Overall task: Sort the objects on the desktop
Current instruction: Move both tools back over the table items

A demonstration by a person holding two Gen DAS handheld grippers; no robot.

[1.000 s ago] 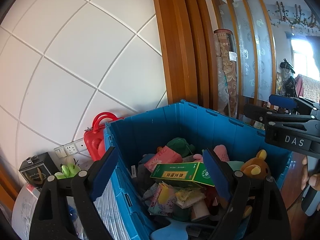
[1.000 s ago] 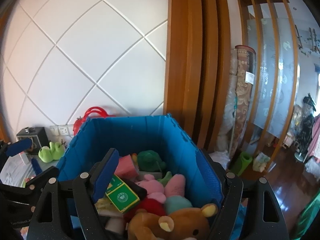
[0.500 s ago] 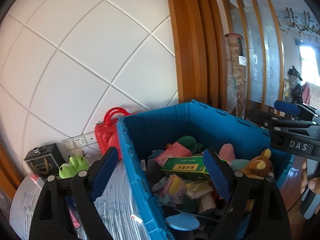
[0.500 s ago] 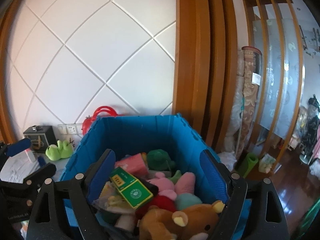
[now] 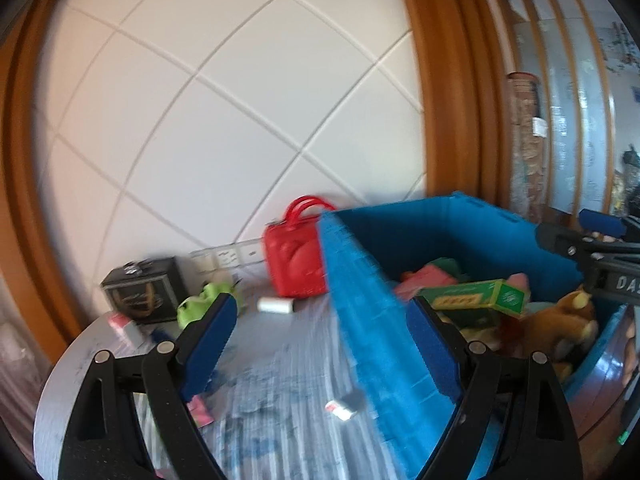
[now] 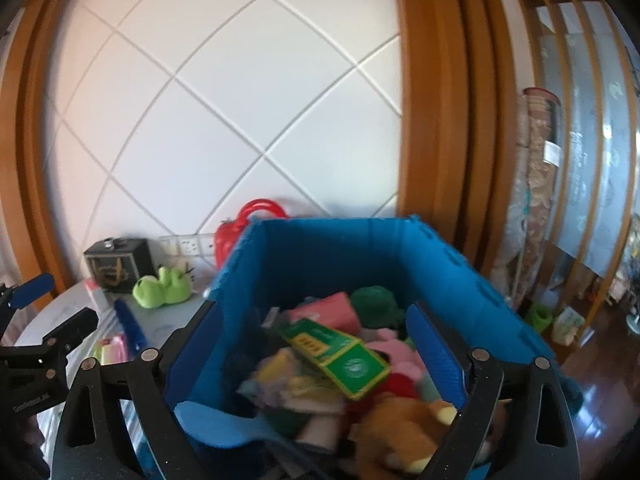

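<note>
Swinging left is what the left gripper (image 5: pixel 320 332) has just done: a second ago its view was filled by the blue crate (image 5: pixel 376 320) and the toys inside, and now the crate wall sits on the right half of that view while the round table (image 5: pixel 280 360) to the left of the crate has come into sight. That suggests the crate is done with for the moment and the next loose thing on the table is being sought.

Going left to right from the far side of the crate: a black box (image 5: pixel 142 290) stands well to the crate's left against the wall, a green frog toy (image 5: pixel 202 304) lies nearer the crate, then a small white roll (image 5: pixel 274 305), and a red toy case (image 5: pixel 298 258) stands just beside the crate's back left corner. A small white and red scrap (image 5: pixel 345 406) lies on the table just beside the crate's left wall, between the left gripper's spread fingers but below them. That gripper is released and grasps nothing; the frog and the roll lie ahead of it, apart from its fingers.

Inside the crate a green carton (image 6: pixel 334 346) lies on top of the pile, with a brown bear (image 6: pixel 404 424) to its right. The right gripper (image 6: pixel 316 344) hovers over the crate, fingers spread wide and empty, as it was a second ago; the carton lies between and beyond its fingers, untouched.
</note>
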